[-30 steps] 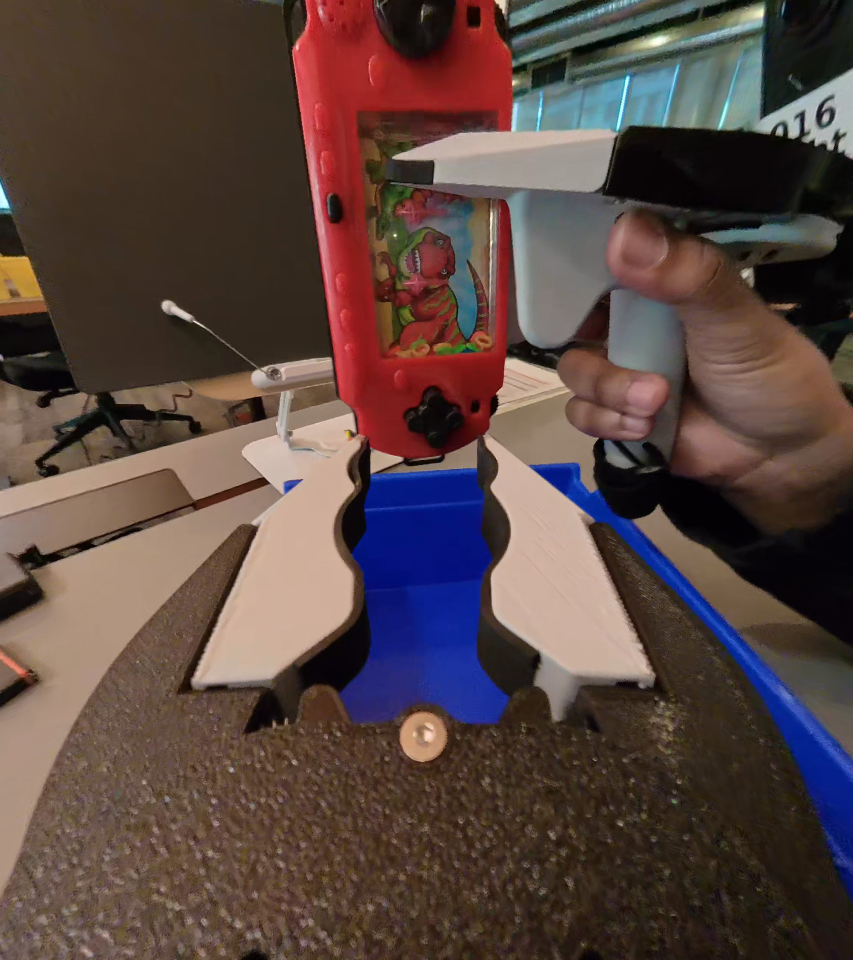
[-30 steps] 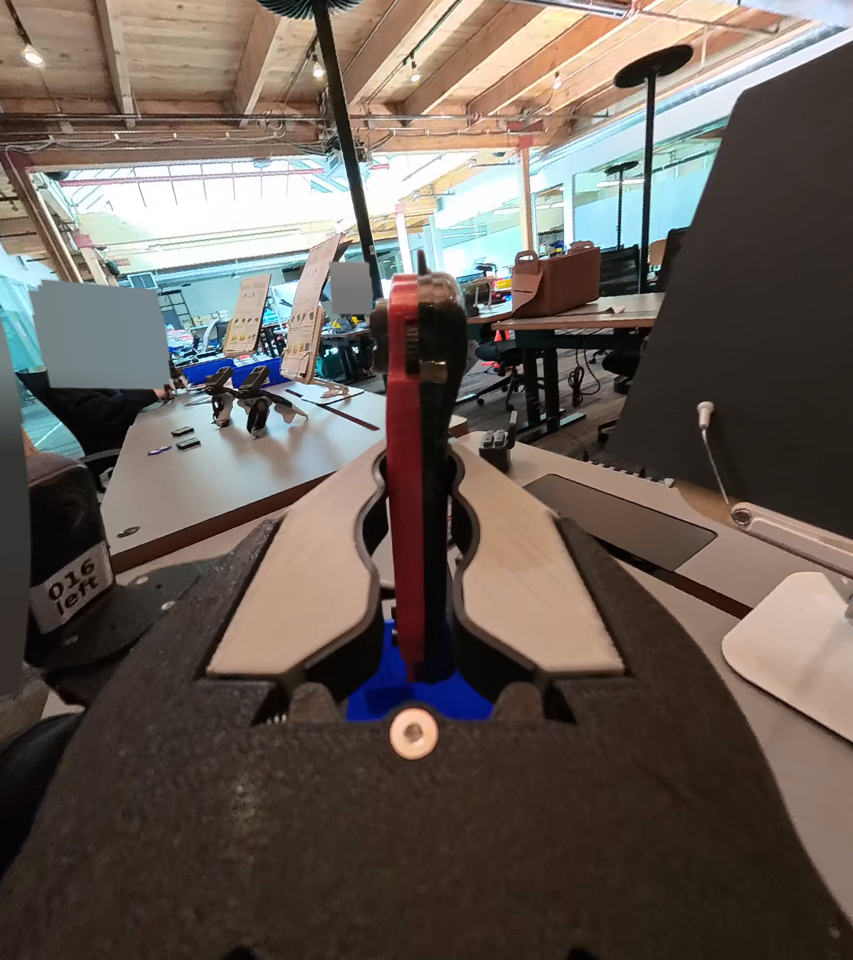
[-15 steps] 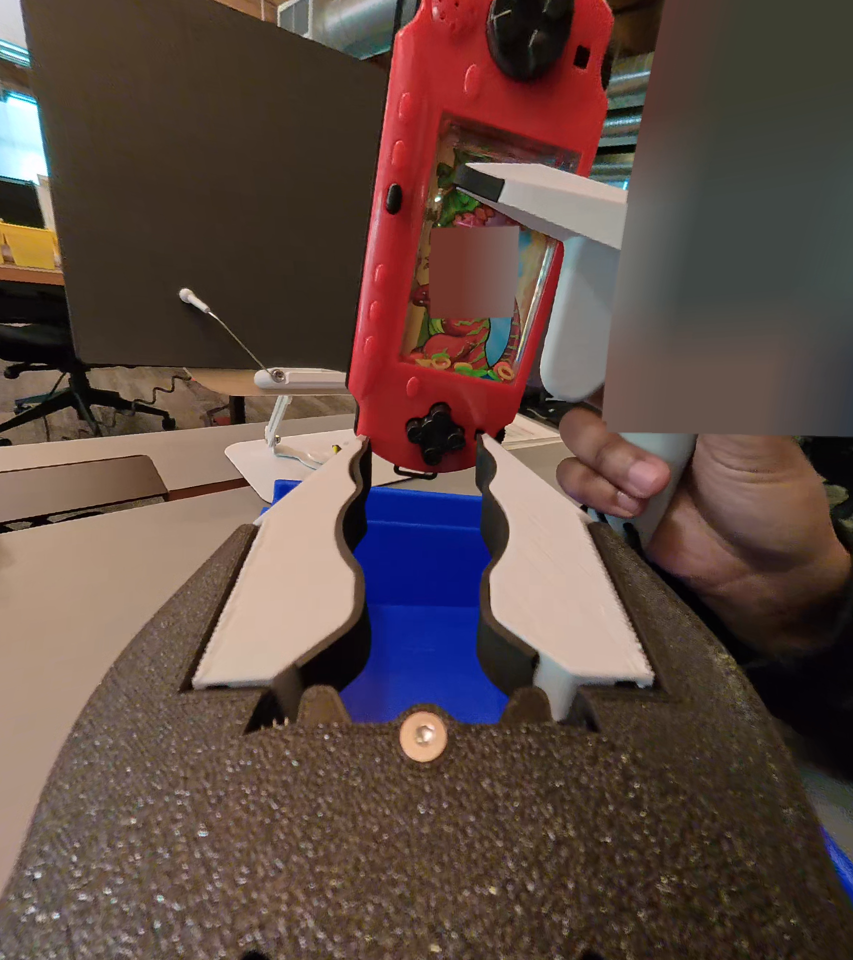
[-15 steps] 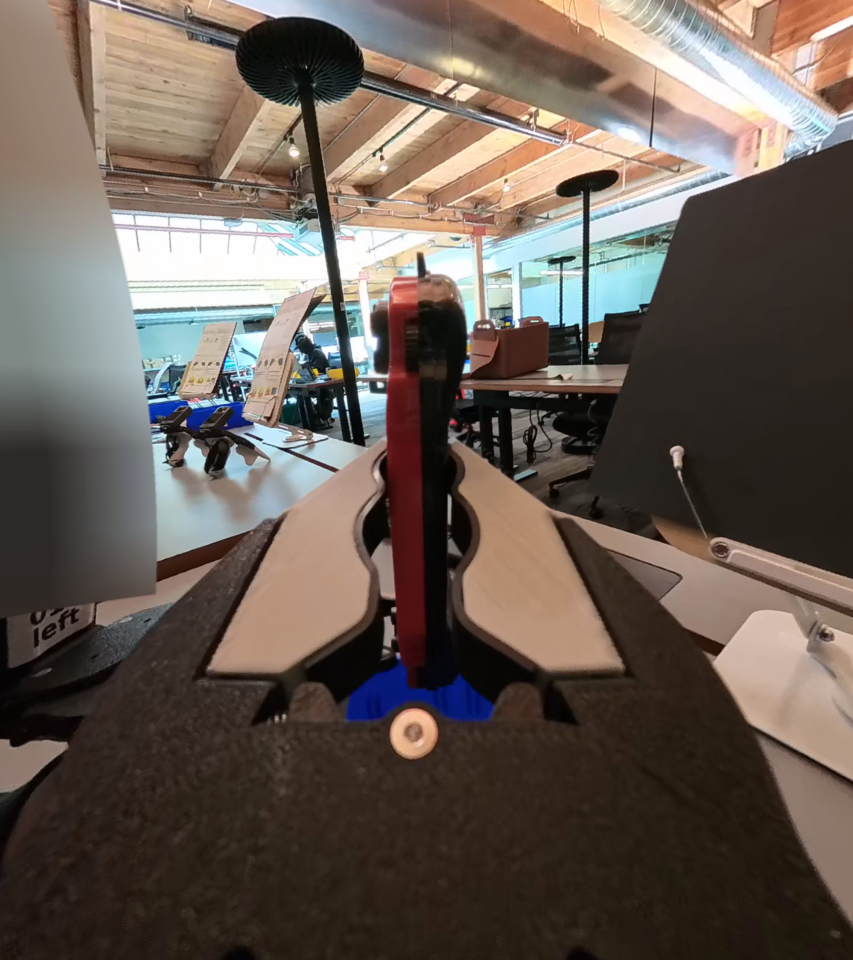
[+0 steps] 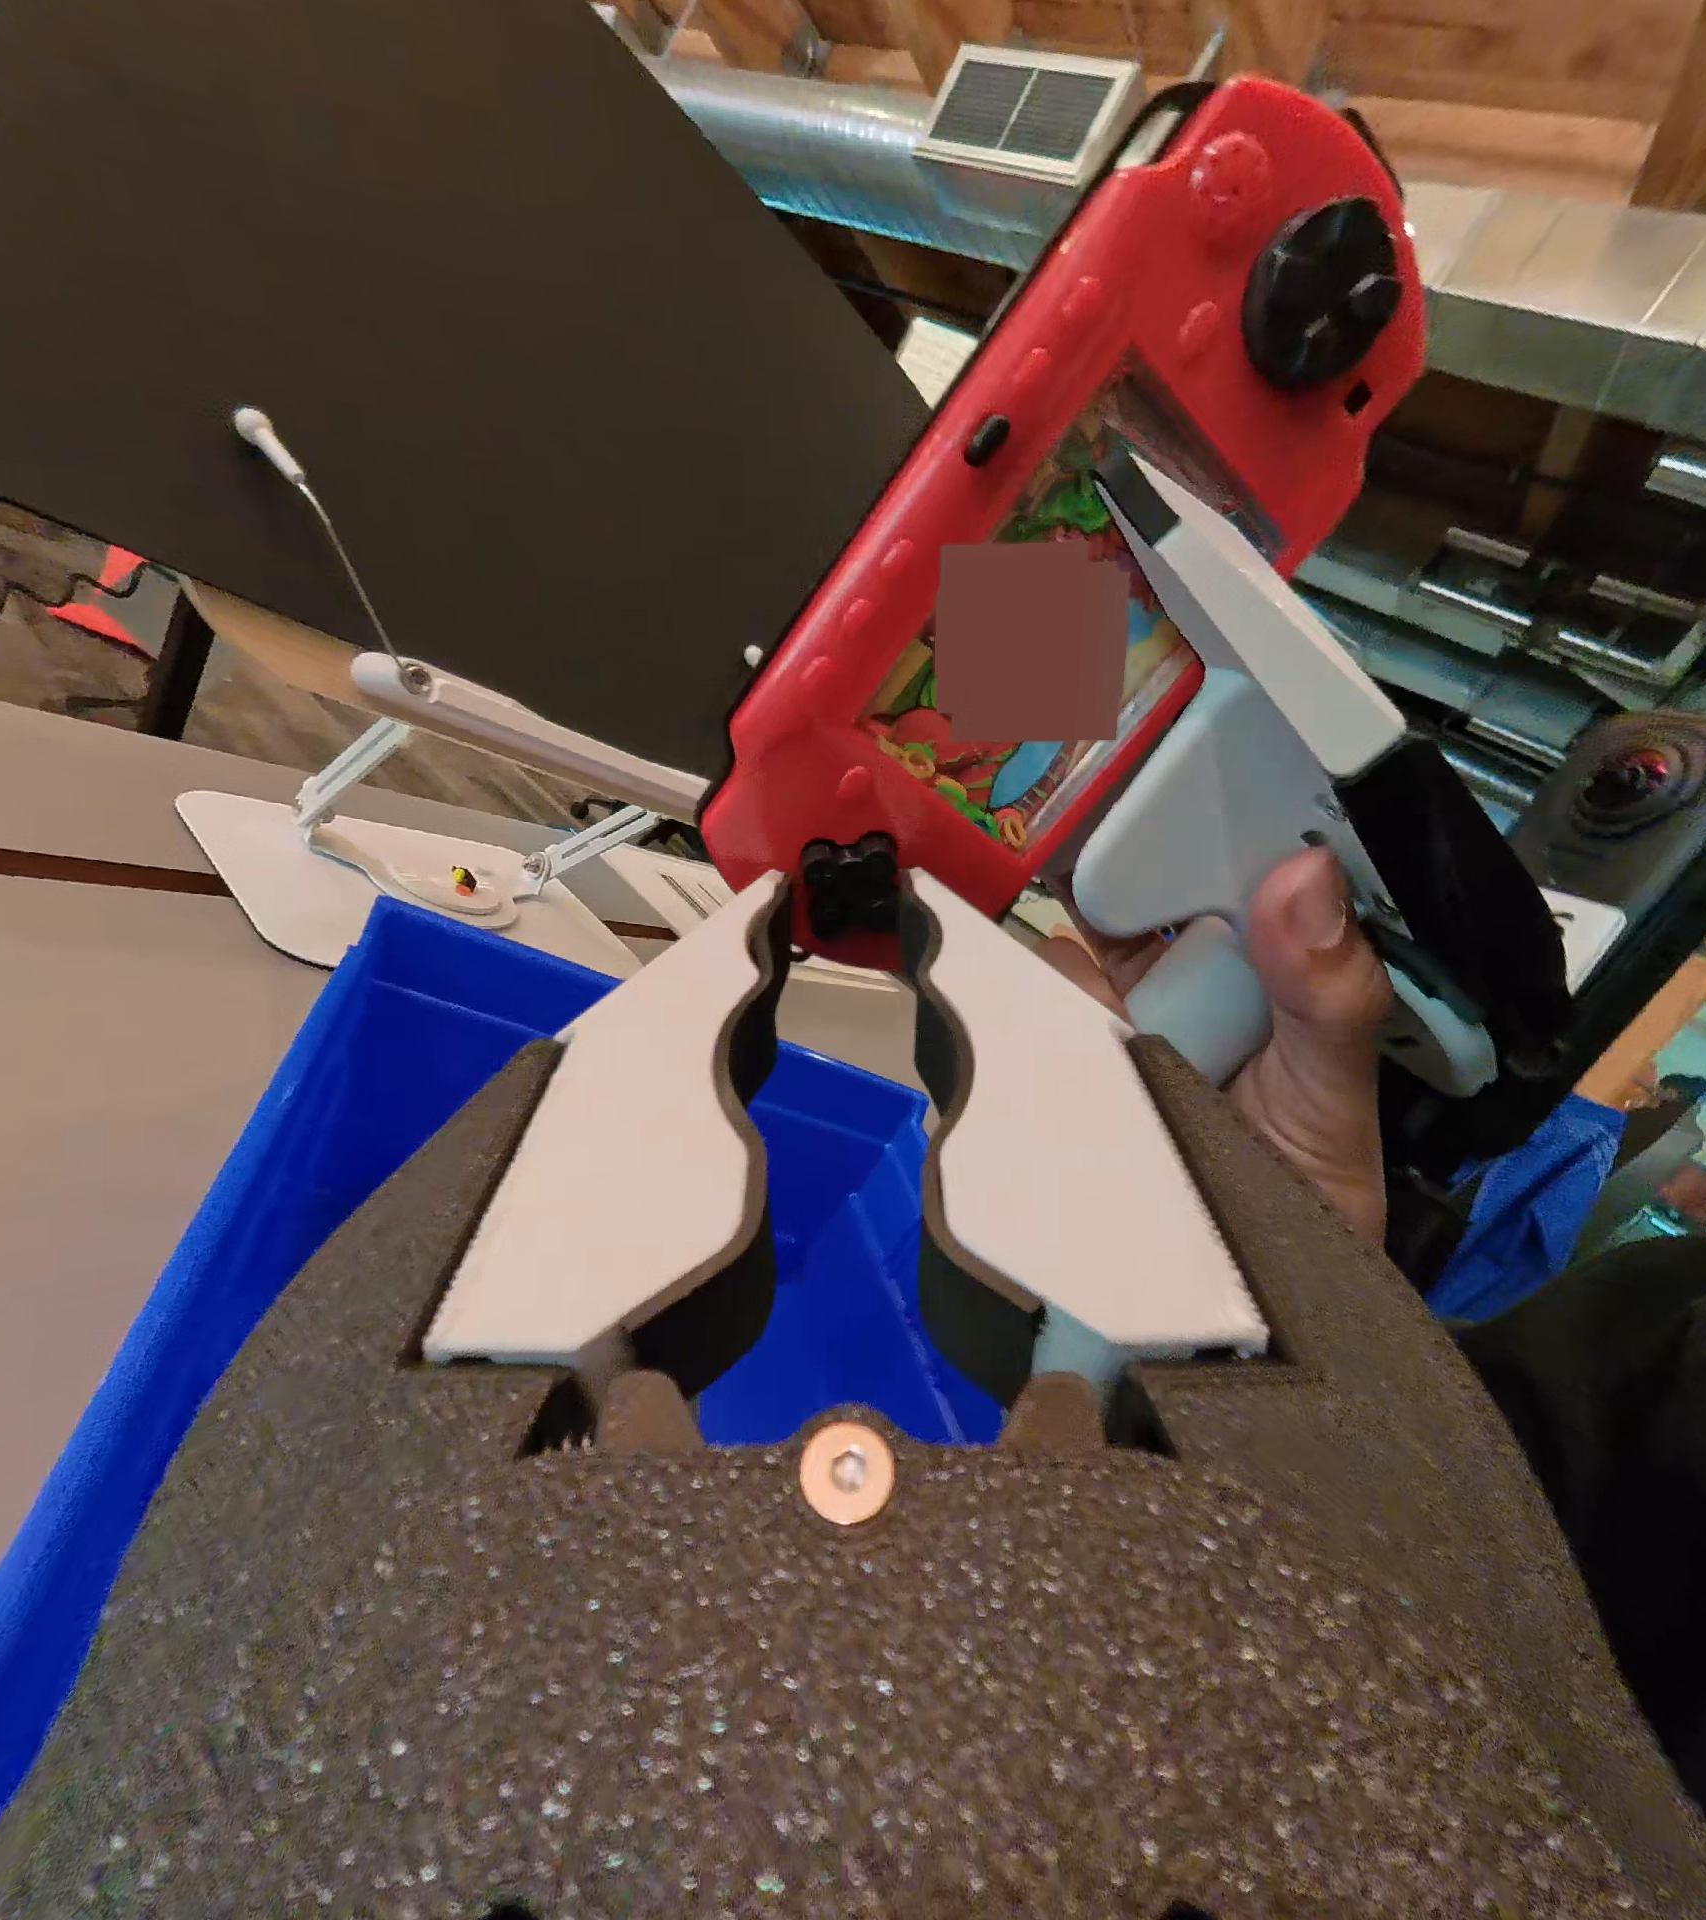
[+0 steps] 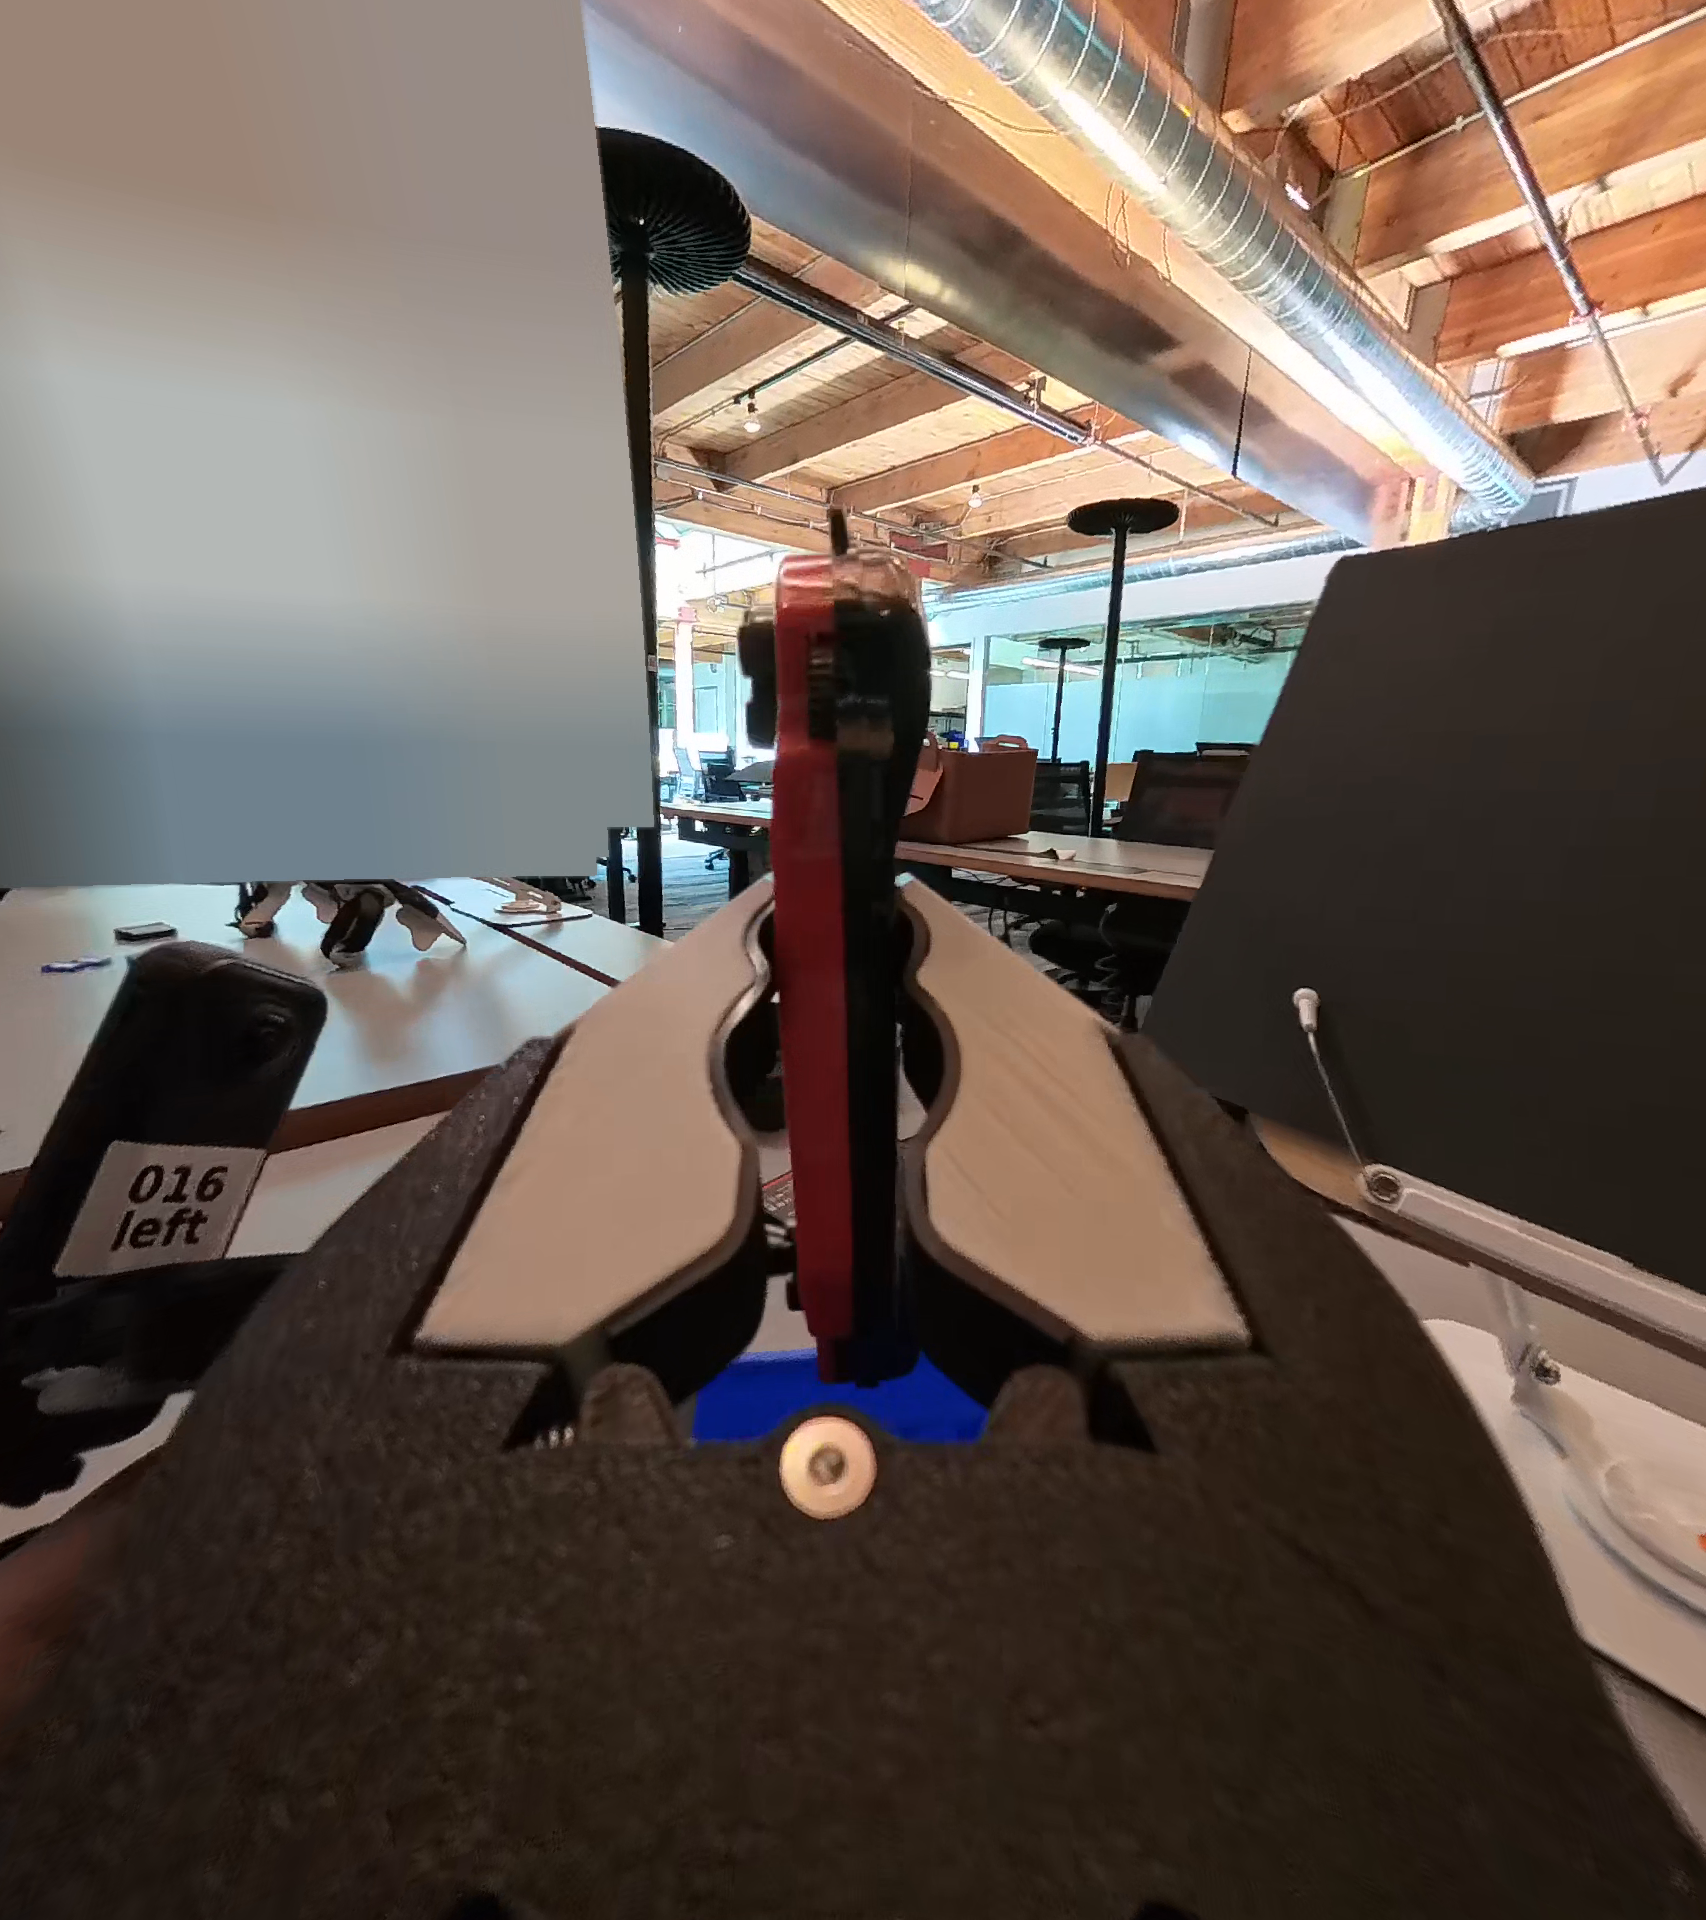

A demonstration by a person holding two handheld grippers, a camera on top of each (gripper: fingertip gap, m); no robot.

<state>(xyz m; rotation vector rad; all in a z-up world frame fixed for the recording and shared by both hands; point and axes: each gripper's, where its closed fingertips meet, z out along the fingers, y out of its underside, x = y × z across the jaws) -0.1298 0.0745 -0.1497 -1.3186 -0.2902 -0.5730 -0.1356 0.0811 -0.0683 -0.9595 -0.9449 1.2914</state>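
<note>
A red handheld game toy (image 5: 1067,436) with a picture screen and black knobs is held in the air over a blue bin (image 5: 433,1049). My right gripper (image 6: 833,914) is shut on the toy's middle, and I see the toy edge-on (image 6: 813,1039) between its fingers. In the left wrist view one white finger (image 5: 1223,613) of the right gripper lies across the toy's screen, with a hand (image 5: 1296,1049) on the handle. My left gripper (image 5: 844,883) has its fingertips closed around the small black cross knob (image 5: 844,899) at the toy's lower end.
A large black panel (image 5: 392,312) stands behind the bin. A white stand with a thin rod (image 5: 433,686) sits on the grey table (image 5: 49,1039). The left gripper's black camera (image 6: 174,1122) shows at left in the right wrist view. Other grippers (image 6: 350,920) lie on a far table. One gripper's finger ends stand about 8 cm off the other's.
The toy has tilted over to the right and both views have swung upward. My left fingers have narrowed onto the black cross knob. The right gripper keeps its hold.
</note>
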